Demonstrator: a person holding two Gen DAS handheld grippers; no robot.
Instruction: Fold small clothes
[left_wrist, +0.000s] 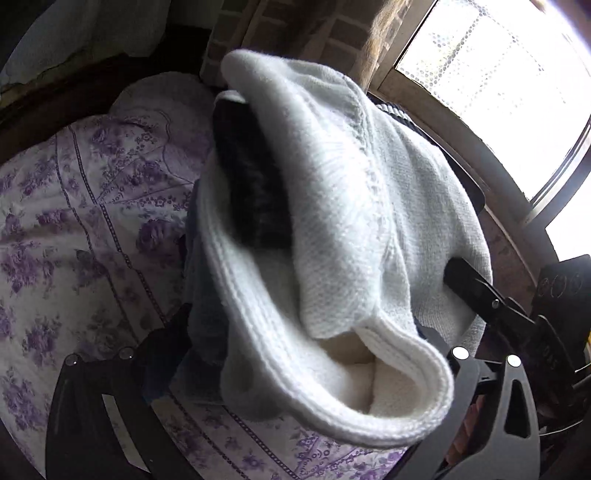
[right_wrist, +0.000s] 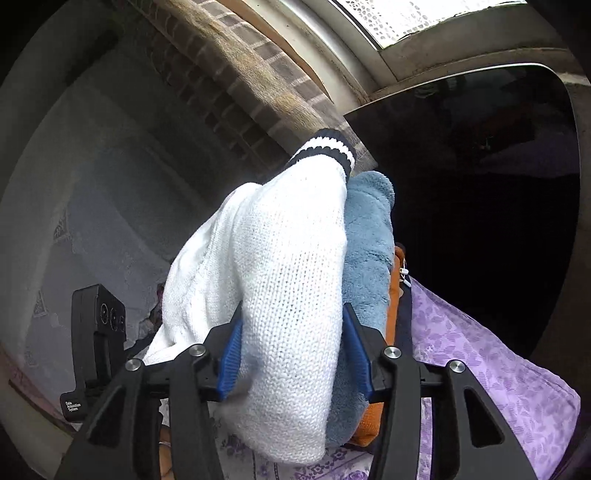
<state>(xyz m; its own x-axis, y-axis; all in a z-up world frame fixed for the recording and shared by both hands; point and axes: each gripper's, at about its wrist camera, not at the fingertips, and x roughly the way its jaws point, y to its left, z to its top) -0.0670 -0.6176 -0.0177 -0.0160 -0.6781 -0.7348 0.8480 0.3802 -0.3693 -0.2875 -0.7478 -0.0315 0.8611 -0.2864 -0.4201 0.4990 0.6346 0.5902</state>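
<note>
The white knit sweater (right_wrist: 288, 295) is clamped by the right gripper (right_wrist: 293, 354); the left gripper's (left_wrist: 258, 369) grip is apparently hidden. Bulky knit may slip free.

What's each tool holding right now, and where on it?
The right tool clamps the white knit sweater across a bunched fold. The left tool's grip is hidden under the sweater, so it cannot be told.

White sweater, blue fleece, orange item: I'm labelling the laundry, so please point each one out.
White sweater (right_wrist: 280, 295): right wrist view, knit body between the blue pads.
Blue fleece (right_wrist: 369, 254): right wrist view, plush side behind the sweater.
Orange item (right_wrist: 371, 424): right wrist view, lower corner.
</note>
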